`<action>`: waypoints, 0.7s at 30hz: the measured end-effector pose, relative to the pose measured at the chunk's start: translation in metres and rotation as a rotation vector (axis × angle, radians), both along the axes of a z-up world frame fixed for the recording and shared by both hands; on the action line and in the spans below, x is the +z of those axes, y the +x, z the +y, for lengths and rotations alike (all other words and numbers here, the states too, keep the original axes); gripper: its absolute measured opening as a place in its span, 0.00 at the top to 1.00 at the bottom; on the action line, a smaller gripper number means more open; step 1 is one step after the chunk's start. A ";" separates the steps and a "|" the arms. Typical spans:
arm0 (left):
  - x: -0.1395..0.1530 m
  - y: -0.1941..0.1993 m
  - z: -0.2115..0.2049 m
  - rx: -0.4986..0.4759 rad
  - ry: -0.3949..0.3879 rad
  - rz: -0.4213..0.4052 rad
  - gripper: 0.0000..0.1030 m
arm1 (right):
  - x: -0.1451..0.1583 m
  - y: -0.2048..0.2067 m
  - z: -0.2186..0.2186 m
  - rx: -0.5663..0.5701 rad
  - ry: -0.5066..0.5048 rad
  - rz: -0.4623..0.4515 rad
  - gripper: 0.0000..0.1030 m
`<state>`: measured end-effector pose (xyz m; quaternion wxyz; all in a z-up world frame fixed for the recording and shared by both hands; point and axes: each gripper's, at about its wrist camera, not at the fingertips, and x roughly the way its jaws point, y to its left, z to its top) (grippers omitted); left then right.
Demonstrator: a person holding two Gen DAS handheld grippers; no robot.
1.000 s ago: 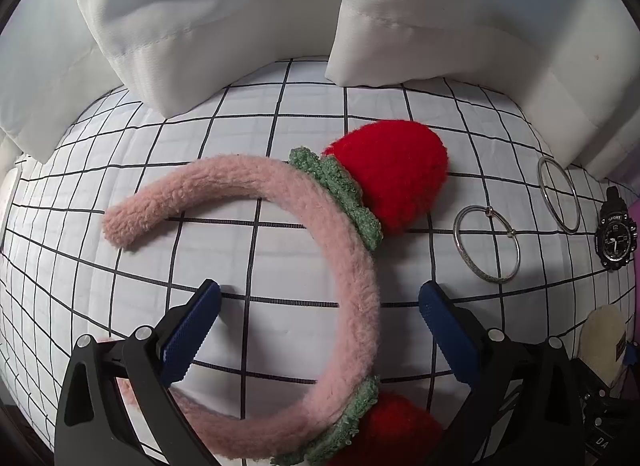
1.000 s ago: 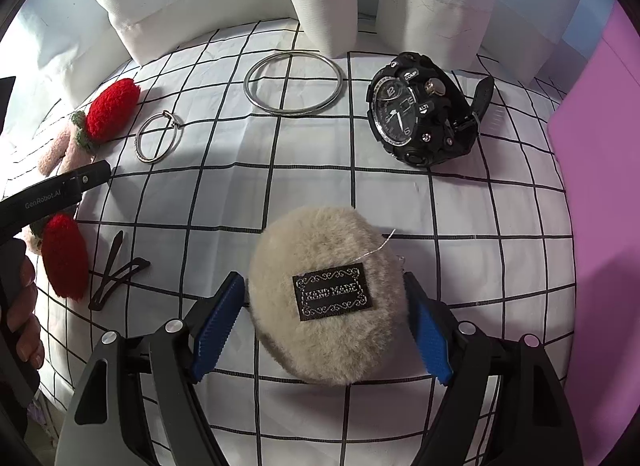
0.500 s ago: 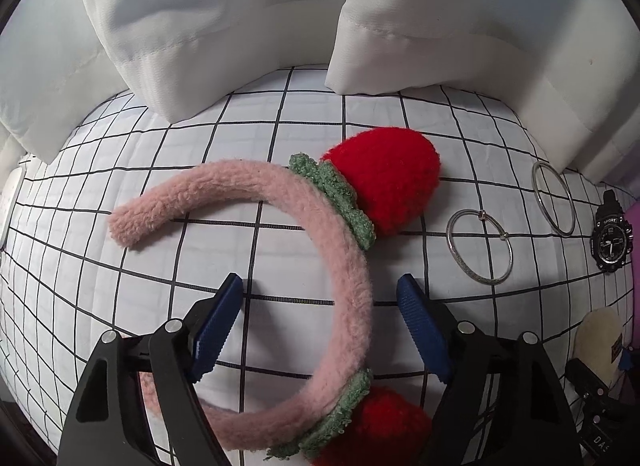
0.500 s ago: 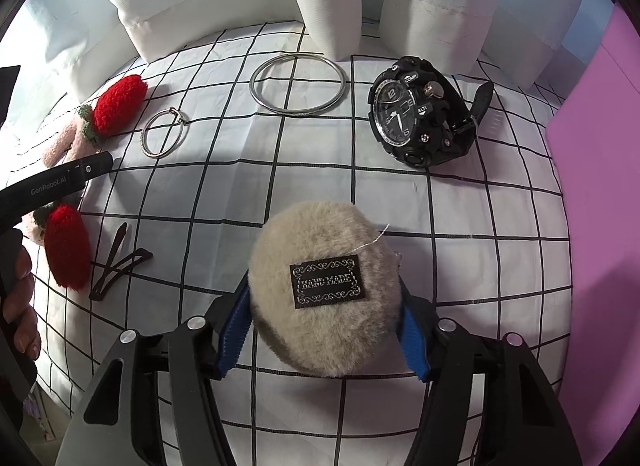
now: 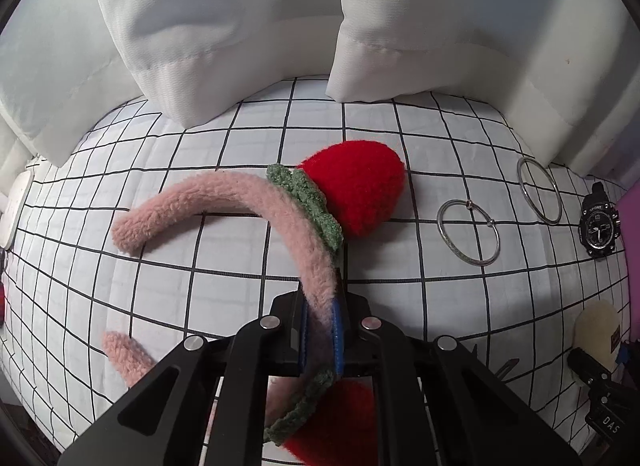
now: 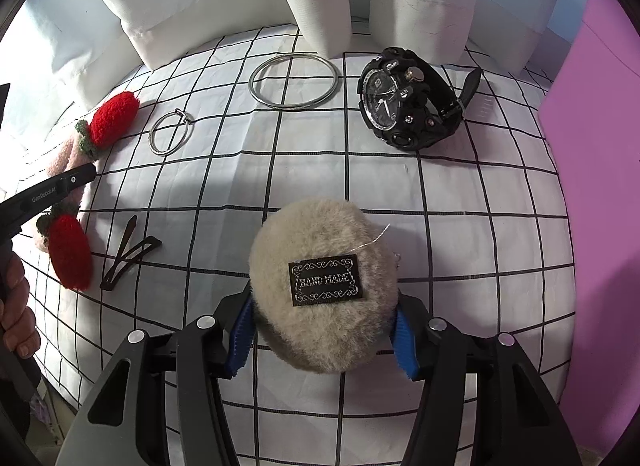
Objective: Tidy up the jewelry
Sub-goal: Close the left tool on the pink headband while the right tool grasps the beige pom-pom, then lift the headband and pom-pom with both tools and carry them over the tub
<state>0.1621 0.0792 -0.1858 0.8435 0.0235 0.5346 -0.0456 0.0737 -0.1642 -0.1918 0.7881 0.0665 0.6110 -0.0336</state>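
Nearby, bangles (image 6: 295, 81), watch (image 6: 408, 103) and hairclips (image 6: 128, 254) lie apart.

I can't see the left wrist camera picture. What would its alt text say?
Two black fingers with blue pads pinch a fuzzy pink headband trimmed with red plush strawberries, seen from just above. It lies on a white cloth with a black grid, with two silver bangles and a black watch to the right and white fabric hanging behind.
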 end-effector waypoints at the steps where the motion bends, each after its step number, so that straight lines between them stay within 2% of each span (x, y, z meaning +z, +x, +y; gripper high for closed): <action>1: 0.002 -0.003 0.002 0.003 0.000 -0.002 0.91 | 0.002 -0.002 -0.002 -0.003 0.002 -0.003 0.47; 11: 0.042 -0.047 0.019 0.000 -0.017 -0.055 0.91 | 0.035 -0.018 -0.001 -0.005 0.021 -0.059 0.47; 21: 0.084 -0.079 -0.004 -0.052 -0.055 -0.108 0.91 | 0.087 -0.035 0.001 -0.005 0.024 -0.159 0.47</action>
